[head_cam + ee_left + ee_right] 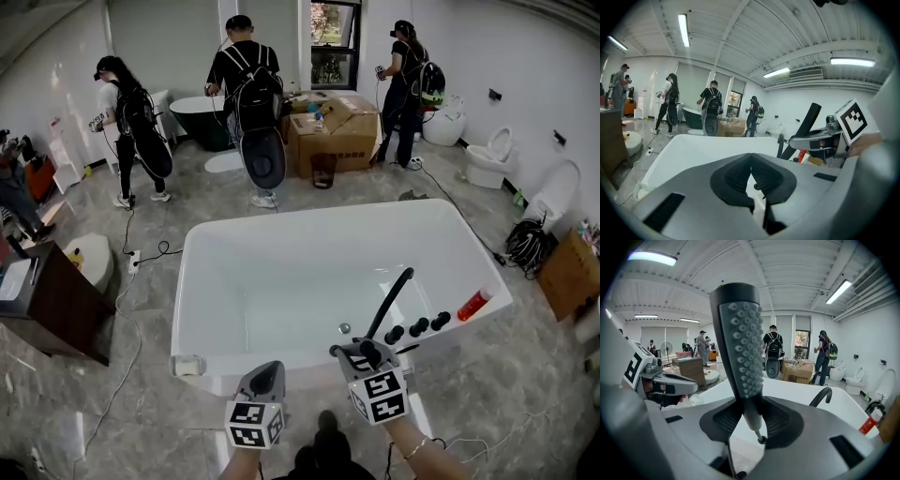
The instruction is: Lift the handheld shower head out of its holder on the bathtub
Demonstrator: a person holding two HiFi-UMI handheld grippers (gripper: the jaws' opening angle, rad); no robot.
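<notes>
Lift is in hand: your right tongs [750, 416] grasp the shower head [740, 348], seemingly clear of the tub [281, 231]; left tongs [751, 176] are clenched, empty. Next, raise it steadily, grip firm.

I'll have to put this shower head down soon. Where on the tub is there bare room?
Bare: the tub's far rim, its left rim and the basin floor. Crowded: the near right rim, with black knobs and a red bottle.

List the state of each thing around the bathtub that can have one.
shower head: upright, clamped at its handle
right gripper: shut on shower head
left gripper: shut, empty
bathtub: no water visible
red bottle: lying on the tub's rim
</notes>
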